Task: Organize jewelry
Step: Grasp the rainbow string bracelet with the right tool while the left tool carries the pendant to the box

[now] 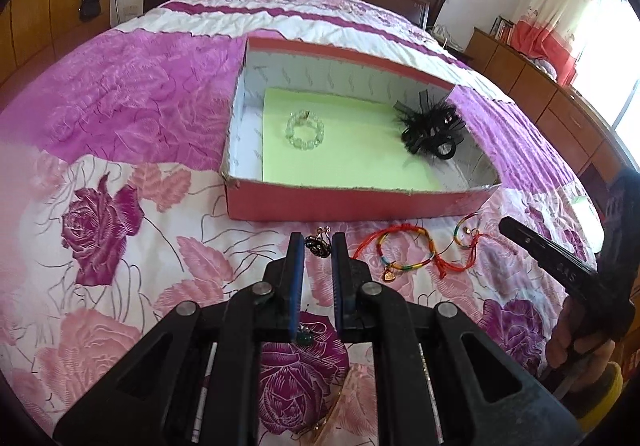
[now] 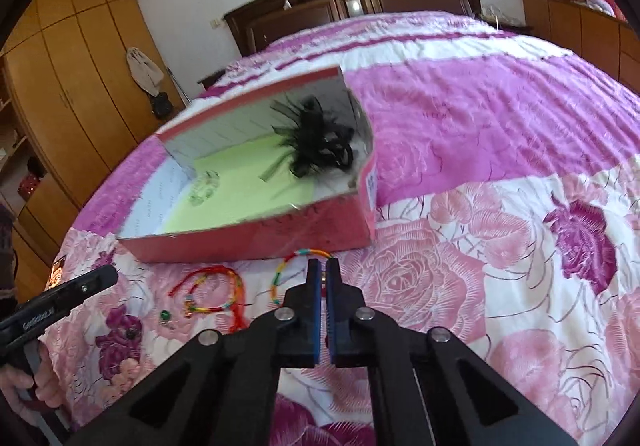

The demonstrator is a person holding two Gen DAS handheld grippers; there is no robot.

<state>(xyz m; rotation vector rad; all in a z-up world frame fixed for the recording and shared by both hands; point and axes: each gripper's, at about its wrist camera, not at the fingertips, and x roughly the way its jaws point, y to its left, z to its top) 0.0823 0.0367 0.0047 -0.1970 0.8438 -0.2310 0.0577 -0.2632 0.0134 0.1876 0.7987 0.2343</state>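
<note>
Now the right gripper (image 2: 324, 270) is pinched shut on the striped bracelet (image 2: 298, 256) lying just before the red box (image 2: 256, 242), presumably to carry it inside beside the bead bracelet (image 1: 305, 130), while the left gripper (image 1: 317, 246) hangs closed and empty.

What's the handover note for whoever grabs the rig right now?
Left gripper: closed on a dark gold-clipped ornament, over the bedspread, short of the red box.
Right gripper: shut at the small rainbow cord loop; can't tell if it has the cord.
Done: clear bead bracelet and black feather hair piece are in the box.
Left: the held ornament, the cord loop, the heart-charm bracelet, the green-stone piece.
</note>
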